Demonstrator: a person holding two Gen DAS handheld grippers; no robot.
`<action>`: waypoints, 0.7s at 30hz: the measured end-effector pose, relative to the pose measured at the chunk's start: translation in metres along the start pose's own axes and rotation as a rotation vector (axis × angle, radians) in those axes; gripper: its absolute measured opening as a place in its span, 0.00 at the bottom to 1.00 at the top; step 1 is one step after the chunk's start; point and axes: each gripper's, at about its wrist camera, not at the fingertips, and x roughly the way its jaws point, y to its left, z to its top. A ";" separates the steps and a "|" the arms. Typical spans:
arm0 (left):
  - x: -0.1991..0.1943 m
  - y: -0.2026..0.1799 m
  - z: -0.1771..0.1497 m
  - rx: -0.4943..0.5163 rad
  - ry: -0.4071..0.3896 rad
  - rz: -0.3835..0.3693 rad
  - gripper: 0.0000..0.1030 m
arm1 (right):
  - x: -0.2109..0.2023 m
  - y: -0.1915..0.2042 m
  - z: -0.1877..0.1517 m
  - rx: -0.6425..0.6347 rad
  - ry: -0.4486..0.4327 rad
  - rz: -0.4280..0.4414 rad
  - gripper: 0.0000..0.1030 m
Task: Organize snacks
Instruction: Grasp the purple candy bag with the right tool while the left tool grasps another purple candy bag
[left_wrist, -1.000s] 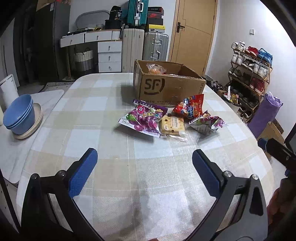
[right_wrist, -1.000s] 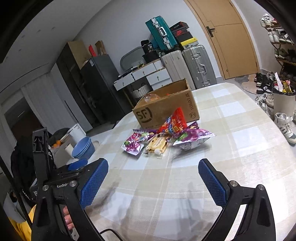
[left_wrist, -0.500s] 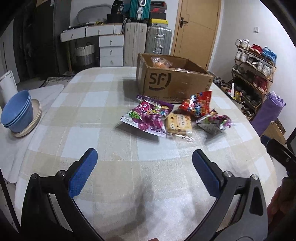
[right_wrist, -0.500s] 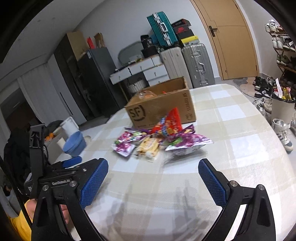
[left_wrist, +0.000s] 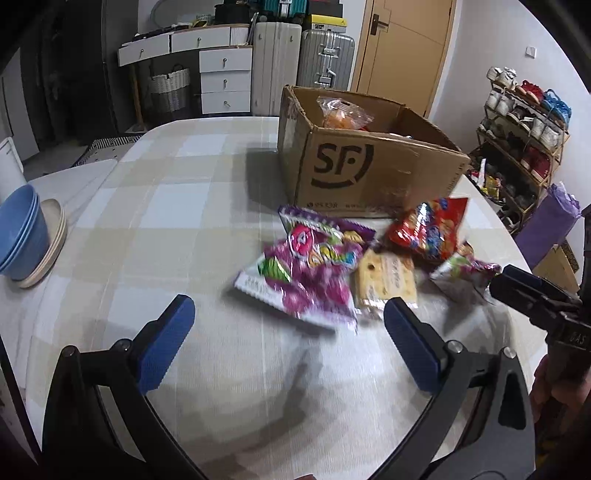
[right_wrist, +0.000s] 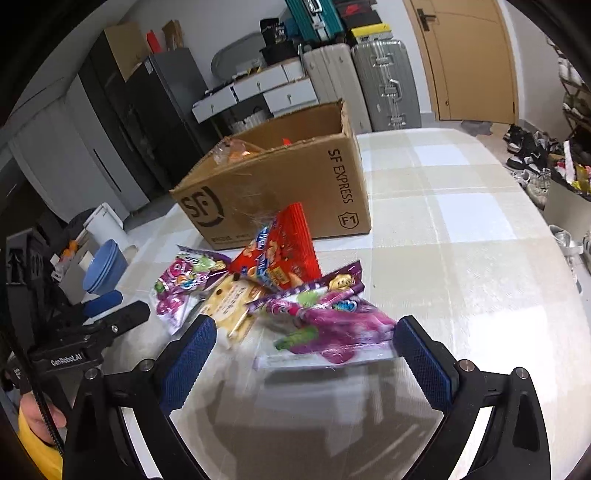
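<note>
item: snack pile, four packets, lying on the checked table (left_wrist: 155, 221) just in front of the cardboard box (left_wrist: 369, 173), which already holds an orange packet (left_wrist: 341, 114).

- left gripper (left_wrist: 288, 321): released, jaws spread wide, holding nothing; hovers near the big purple packet (left_wrist: 310, 266).
- right gripper (right_wrist: 304, 350): released, holding nothing; its fingers flank the near edge of the smaller purple packet (right_wrist: 325, 321), right pad (right_wrist: 424, 365) just beside the packet's corner.
- red packet (right_wrist: 280, 251): leans against the box front, overlapping the others.
- yellow biscuit packet (left_wrist: 384, 280): lies between the two purple ones, partly under their edges.

step in hand, as judged: right gripper taking the smaller purple packet. advice: come lower, close on the puffy middle or the sealed edge rather than a loose corner, and lift clear before swinging over the box wall, so the biscuit packet is not dragged along.

views compared: the left camera looks into the box and shows a stack of blue bowls (left_wrist: 20, 229) clearly; the right camera shows the box's side panel and how the red packet is propped up.
</note>
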 end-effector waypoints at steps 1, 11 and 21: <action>0.005 0.000 0.004 0.000 0.005 -0.003 0.99 | 0.006 -0.002 0.002 0.000 0.014 -0.008 0.97; 0.056 0.000 0.024 0.007 0.092 -0.008 0.99 | 0.020 -0.018 0.001 -0.002 0.039 -0.016 0.75; 0.087 0.010 0.028 -0.004 0.131 -0.010 0.72 | 0.011 -0.020 -0.007 -0.035 0.011 -0.010 0.53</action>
